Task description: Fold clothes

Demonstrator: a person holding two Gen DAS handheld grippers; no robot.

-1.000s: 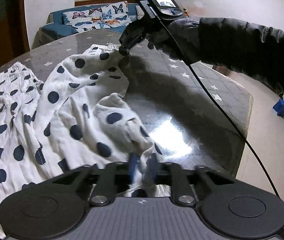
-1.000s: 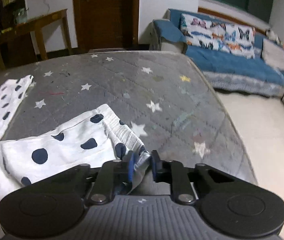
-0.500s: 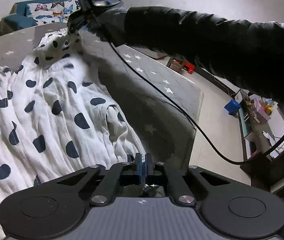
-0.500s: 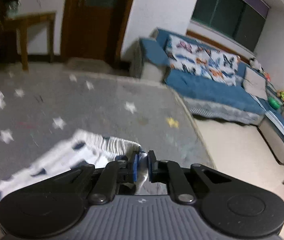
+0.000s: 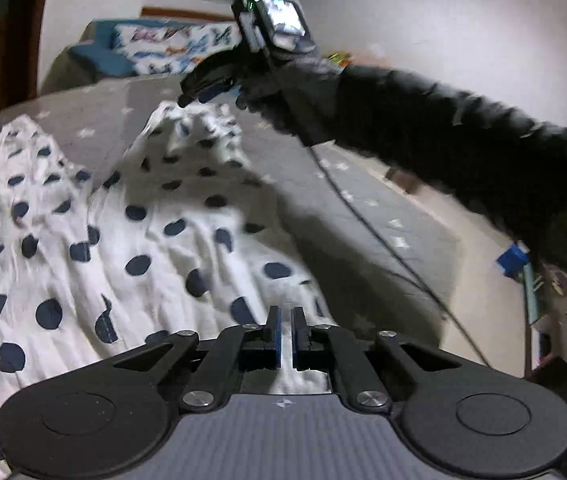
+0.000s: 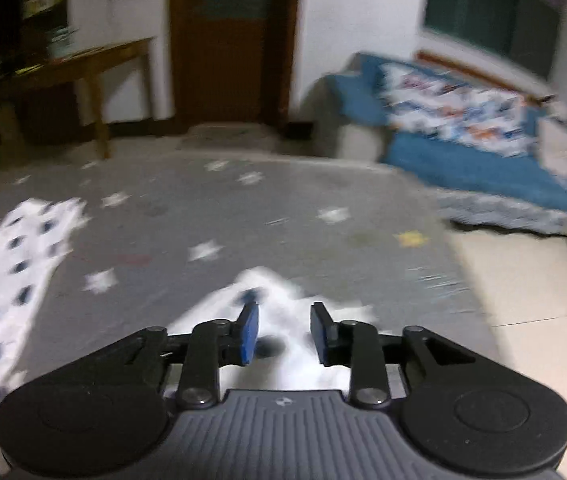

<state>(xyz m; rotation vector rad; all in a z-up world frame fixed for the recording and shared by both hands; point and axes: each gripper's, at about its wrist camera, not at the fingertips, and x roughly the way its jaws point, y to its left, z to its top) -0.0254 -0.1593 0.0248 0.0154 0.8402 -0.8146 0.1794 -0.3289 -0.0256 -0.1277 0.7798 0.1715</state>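
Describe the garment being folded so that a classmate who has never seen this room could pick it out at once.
Start at the grey star-printed table in front of the blue sofa. Spread over its near side lies the white garment, crumpled, beneath both grippers. Its large dark navy polka dots set it apart from the sofa's butterfly-print cover and the table's pale stars.

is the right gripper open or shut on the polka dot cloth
Open. The right gripper has just been opening; its blue pads stand apart, with the polka dot cloth lying beneath the gap, not pinched.
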